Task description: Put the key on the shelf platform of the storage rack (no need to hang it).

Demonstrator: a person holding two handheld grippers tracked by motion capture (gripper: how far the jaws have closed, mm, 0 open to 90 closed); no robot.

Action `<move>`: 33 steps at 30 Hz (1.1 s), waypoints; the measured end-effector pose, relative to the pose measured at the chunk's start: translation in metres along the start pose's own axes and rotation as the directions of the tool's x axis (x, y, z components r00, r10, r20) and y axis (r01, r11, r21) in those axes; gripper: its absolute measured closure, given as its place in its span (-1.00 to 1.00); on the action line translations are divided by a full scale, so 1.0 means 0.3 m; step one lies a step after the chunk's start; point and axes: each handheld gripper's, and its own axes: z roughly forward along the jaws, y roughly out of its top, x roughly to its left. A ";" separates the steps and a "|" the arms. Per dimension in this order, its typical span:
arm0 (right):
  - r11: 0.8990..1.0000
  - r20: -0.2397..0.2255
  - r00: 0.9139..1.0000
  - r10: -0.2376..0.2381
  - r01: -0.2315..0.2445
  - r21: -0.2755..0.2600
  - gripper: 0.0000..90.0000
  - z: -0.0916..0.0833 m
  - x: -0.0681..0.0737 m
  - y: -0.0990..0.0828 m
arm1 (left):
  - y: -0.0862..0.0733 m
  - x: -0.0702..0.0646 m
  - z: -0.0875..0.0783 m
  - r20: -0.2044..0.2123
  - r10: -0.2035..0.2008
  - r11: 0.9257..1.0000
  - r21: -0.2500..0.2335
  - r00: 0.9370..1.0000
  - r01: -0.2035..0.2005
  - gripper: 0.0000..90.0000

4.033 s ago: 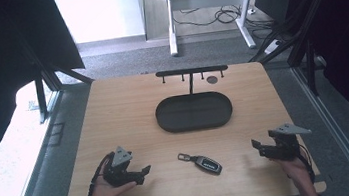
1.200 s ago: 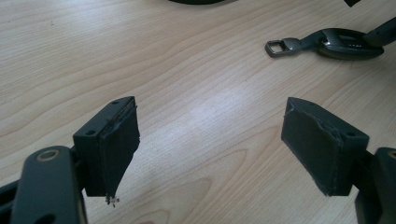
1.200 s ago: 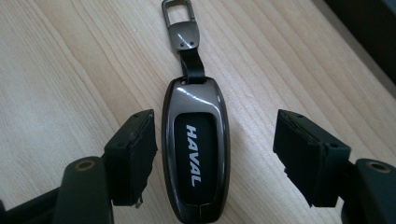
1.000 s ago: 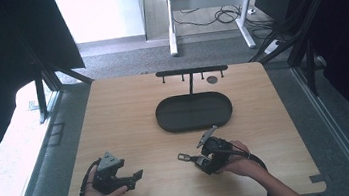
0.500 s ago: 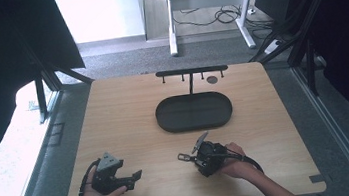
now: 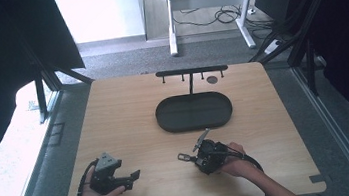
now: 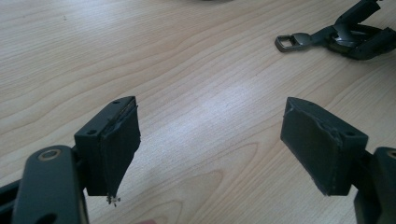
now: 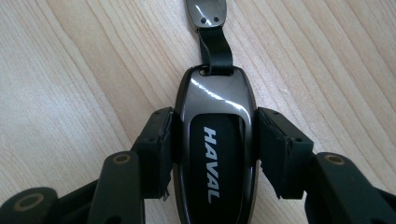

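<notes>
Key fob, dark glossy, "HAVAL" on it, lies flat on the wood table, lower centre of the high view. Right gripper jaws pressed on both fob sides, holding it; strap and metal clip stick out beyond the jaws. Left gripper lower left of high view, jaws wide, nothing between. Oval black tray mid-table, black rack at far edge.

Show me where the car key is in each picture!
High view: the car key lies near the front of the table, at the right gripper.
Left gripper view: top right corner, clip end pointing left.
Right gripper view: centre, pinched between the jaws.
Shared landmark: the key's metal clip on its strap.
</notes>
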 end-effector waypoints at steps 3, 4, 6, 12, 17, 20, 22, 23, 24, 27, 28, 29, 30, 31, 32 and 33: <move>1.000 -0.006 1.000 -0.001 0.001 0.001 0.09 0.001 -0.003 0.001 | -0.001 0.002 0.000 -0.001 -0.002 1.000 -0.001 1.000 0.002 -0.55; 1.000 -0.014 1.000 0.003 -0.003 0.003 0.10 0.000 -0.006 0.002 | -0.001 0.002 0.000 -0.002 -0.002 1.000 -0.001 1.000 0.002 -0.55; 1.000 -0.033 0.999 0.007 -0.007 0.002 0.10 0.000 -0.017 0.002 | -0.001 0.001 0.000 -0.001 0.000 1.000 0.001 1.000 0.000 -0.55; 1.000 -0.065 0.998 0.010 -0.009 0.013 0.10 -0.002 -0.029 0.001 | -0.002 0.002 0.002 -0.002 -0.001 1.000 0.003 1.000 0.001 -0.55; 1.000 -0.099 0.995 0.028 -0.028 0.000 0.10 -0.021 -0.050 0.002 | -0.003 0.005 0.001 0.003 -0.005 1.000 0.000 1.000 0.005 -0.55; 0.999 -0.106 0.994 0.033 -0.034 -0.012 0.10 -0.043 -0.057 0.007 | -0.003 0.006 0.001 0.005 -0.006 1.000 -0.001 1.000 0.006 -0.55; 0.999 -0.116 0.993 0.036 -0.039 -0.026 0.10 -0.060 -0.060 0.011 | -0.003 0.007 0.001 0.011 -0.006 1.000 -0.002 1.000 0.006 -0.55; 0.998 -0.130 0.991 0.042 -0.048 -0.043 0.10 -0.076 -0.065 0.013 | -0.002 0.007 -0.001 0.016 -0.006 1.000 -0.002 1.000 0.007 -0.55; 0.998 -0.130 0.991 0.042 -0.048 -0.043 0.10 -0.076 -0.065 0.013 | -0.002 0.007 -0.002 0.019 -0.008 1.000 -0.005 1.000 0.008 -0.55; 0.997 -0.144 0.989 0.047 -0.056 -0.062 0.10 -0.101 -0.073 0.016 | -0.001 0.008 -0.004 0.020 -0.012 1.000 -0.009 1.000 0.012 -0.55; 0.996 -0.144 0.988 0.048 -0.058 -0.065 0.10 -0.109 -0.075 0.016 | -0.002 0.008 -0.004 0.019 -0.014 1.000 -0.009 1.000 0.014 -0.55; 0.996 -0.145 0.988 0.050 -0.060 -0.070 0.10 -0.116 -0.076 0.017 | -0.002 0.010 -0.003 0.018 -0.014 1.000 -0.007 1.000 0.014 -0.55; 0.996 -0.136 0.990 0.044 -0.055 -0.076 0.10 -0.131 -0.078 0.021 | -0.003 0.010 -0.003 0.017 -0.015 1.000 -0.006 1.000 0.015 -0.55; 0.996 -0.136 0.990 0.044 -0.055 -0.076 0.10 -0.131 -0.078 0.021 | -0.003 0.011 -0.002 0.018 -0.015 1.000 -0.006 1.000 0.015 -0.55; 0.995 -0.135 0.990 0.043 -0.054 -0.080 0.10 -0.139 -0.080 0.023 | -0.003 0.011 -0.001 0.018 -0.015 1.000 -0.006 1.000 0.015 -0.55; 0.995 -0.137 0.990 0.038 -0.050 -0.085 0.10 -0.146 -0.081 0.025 | -0.003 0.011 -0.001 0.018 -0.015 1.000 -0.005 1.000 0.015 -0.55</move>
